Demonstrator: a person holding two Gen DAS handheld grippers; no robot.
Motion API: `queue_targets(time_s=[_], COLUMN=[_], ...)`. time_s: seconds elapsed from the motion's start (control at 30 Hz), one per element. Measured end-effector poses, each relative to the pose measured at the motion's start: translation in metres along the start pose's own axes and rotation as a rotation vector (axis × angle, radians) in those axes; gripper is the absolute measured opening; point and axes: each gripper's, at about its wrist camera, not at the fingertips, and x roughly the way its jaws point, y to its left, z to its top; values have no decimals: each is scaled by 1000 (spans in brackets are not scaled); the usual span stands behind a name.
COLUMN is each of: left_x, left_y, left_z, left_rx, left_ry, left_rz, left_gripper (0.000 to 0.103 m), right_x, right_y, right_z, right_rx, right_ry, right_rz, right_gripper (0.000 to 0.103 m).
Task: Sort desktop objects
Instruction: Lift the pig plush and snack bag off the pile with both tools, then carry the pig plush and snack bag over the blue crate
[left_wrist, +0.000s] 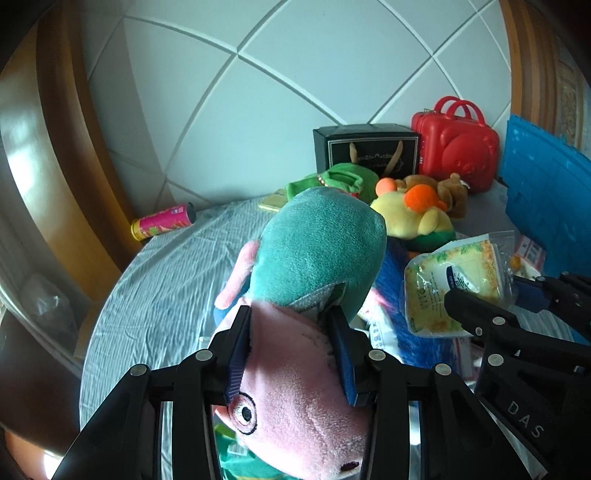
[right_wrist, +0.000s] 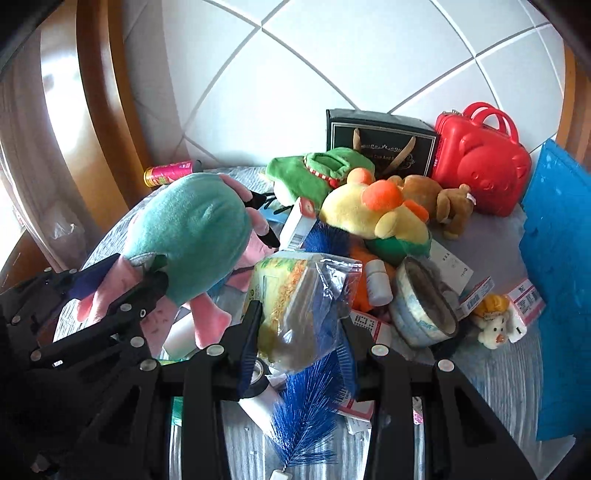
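Pink plush toy (left_wrist: 295, 373) in a teal dress hung above the cluttered table — head near the lens, body pointing away; clear snack packet (right_wrist: 295, 306) with yellow printed label was held upright beside it — over a blue feather (right_wrist: 306, 413).

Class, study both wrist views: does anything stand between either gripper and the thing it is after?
No. The left gripper already clamps the pink and teal plush toy, and the right gripper clamps the yellow packet in its clear bag. Both are held above the cluttered table.
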Motion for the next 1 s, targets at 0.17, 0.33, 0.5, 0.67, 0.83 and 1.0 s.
queue_targets(time_s=[0.17,0.33,0.5,0.67,0.83,1.0], left_x=[-30,-58,-82,-106,-127,-148], left_y=[-10,-29,-55,-94,-146,-198], left_z=[6,9,13,17,22,26], left_rx=[5,17,4,-39,-88,-114], left_ry=[-55,-96,-132,-170,-192,-202], left_rz=[-26,-41,-44,-21,-3,-9], left_gripper=[40,40,40,40,40,40], right_x=[-36,-71,-102,-133,-159,-186], right_y=[-5,-17,-40,-73,-122,-175], right_z=[1,1,0,-4,-11,-20], right_rx=[3,10,13,-13,-51,-82], right_ry=[-65,-119,-169,-219,-253,-285], right_rz=[-32,-68,-83,-85,-76,-76], right_gripper=[38,37,37,37,37,38])
